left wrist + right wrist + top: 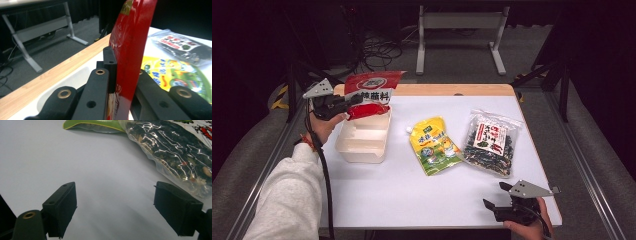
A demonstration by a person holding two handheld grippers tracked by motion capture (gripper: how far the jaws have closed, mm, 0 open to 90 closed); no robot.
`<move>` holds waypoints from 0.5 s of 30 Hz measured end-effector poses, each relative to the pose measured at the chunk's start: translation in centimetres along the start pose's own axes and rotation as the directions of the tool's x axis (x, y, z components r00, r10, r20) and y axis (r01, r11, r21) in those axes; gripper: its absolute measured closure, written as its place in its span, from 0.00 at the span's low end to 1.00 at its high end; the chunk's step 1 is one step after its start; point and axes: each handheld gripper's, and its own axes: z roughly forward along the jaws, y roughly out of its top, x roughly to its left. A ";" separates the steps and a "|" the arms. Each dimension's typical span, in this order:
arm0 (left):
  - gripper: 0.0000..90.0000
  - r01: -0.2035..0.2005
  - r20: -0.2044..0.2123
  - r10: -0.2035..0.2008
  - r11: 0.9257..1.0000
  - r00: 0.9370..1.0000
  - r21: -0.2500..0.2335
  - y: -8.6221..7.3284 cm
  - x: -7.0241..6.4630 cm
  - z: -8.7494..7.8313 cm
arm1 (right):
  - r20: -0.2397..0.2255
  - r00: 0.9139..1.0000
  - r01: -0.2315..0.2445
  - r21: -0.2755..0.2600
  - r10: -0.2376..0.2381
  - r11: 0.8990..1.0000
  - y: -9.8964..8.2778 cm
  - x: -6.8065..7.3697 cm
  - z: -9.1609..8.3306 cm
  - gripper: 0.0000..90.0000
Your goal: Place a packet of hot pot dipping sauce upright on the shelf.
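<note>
A red and white sauce pouch (pixel 371 91) hangs upright over the back of the white plastic box (pixel 362 145), with my left gripper (pixel 349 106) shut on its lower left edge. In the left gripper view the red pouch (pixel 130 47) stands clamped between the two black jaws. A yellow and green pouch (pixel 434 145) lies flat at mid-table, and a clear bag of dark seaweed snack (pixel 489 141) lies to its right. My right gripper (pixel 495 196) rests near the front right edge, jaws wide apart with nothing between them. The seaweed bag (pixel 175 152) lies just beyond its right jaw.
The white tabletop (pixel 412 195) has a wooden strip (pixel 452 90) along its far edge. Beyond it stand a grey table frame (pixel 459 30) and loose cables (pixel 377 47) on the floor. A white sleeve (pixel 287 200) comes in at the bottom left.
</note>
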 end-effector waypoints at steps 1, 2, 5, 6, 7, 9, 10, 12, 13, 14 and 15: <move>0.99 0.004 -0.006 -0.004 1.000 1.000 0.009 -0.1 0.2 0.2 | -0.006 1.000 0.002 0.003 -0.002 1.000 0.0 0.0 0.0 0.20; 0.99 0.004 -0.006 -0.004 1.000 1.000 0.009 -0.1 0.2 0.2 | -0.006 1.000 0.002 0.003 -0.002 1.000 0.0 0.0 0.0 0.20; 0.99 0.007 -0.029 -0.005 0.999 1.000 0.052 -0.2 1.0 1.4 | -0.050 0.999 0.014 -0.004 -0.014 1.000 0.0 0.3 0.0 0.21; 0.99 0.011 -0.031 -0.009 0.998 0.999 0.059 -0.2 1.2 1.7 | -0.059 0.998 0.020 -0.004 -0.020 1.000 0.0 0.4 0.0 0.21; 0.99 0.008 -0.029 -0.006 0.998 1.000 0.063 -0.2 1.3 2.0 | -0.060 0.998 0.028 -0.010 -0.028 1.000 0.0 0.5 -0.1 0.21; 0.99 0.005 -0.034 -0.003 0.998 0.999 0.069 -0.2 1.4 2.2 | -0.055 0.998 0.031 -0.022 -0.032 0.999 0.0 0.7 -0.2 0.21; 0.99 0.011 -0.030 -0.009 0.998 1.000 0.060 -0.3 1.6 2.5 | -0.049 0.998 0.034 -0.039 -0.036 0.999 0.1 0.8 -0.3 0.22; 0.99 0.009 -0.030 -0.008 0.999 1.000 0.051 -0.2 1.8 2.7 | -0.016 0.999 0.039 -0.060 -0.040 0.997 0.3 1.0 -0.5 0.22; 0.99 0.018 -0.023 -0.017 0.999 1.000 0.036 -0.1 2.1 2.8 | -0.015 0.999 0.031 -0.076 -0.032 0.997 0.4 1.1 -0.6 0.22; 0.99 0.020 -0.023 -0.019 0.999 1.000 0.035 -0.1 2.2 3.0 | -0.015 0.999 0.028 -0.076 -0.029 0.997 0.4 1.1 -0.6 0.22; 0.99 0.021 -0.027 -0.020 0.999 0.999 0.038 -0.1 2.3 3.1 | -0.013 1.000 0.025 -0.074 -0.026 0.997 0.4 1.1 -0.6 0.22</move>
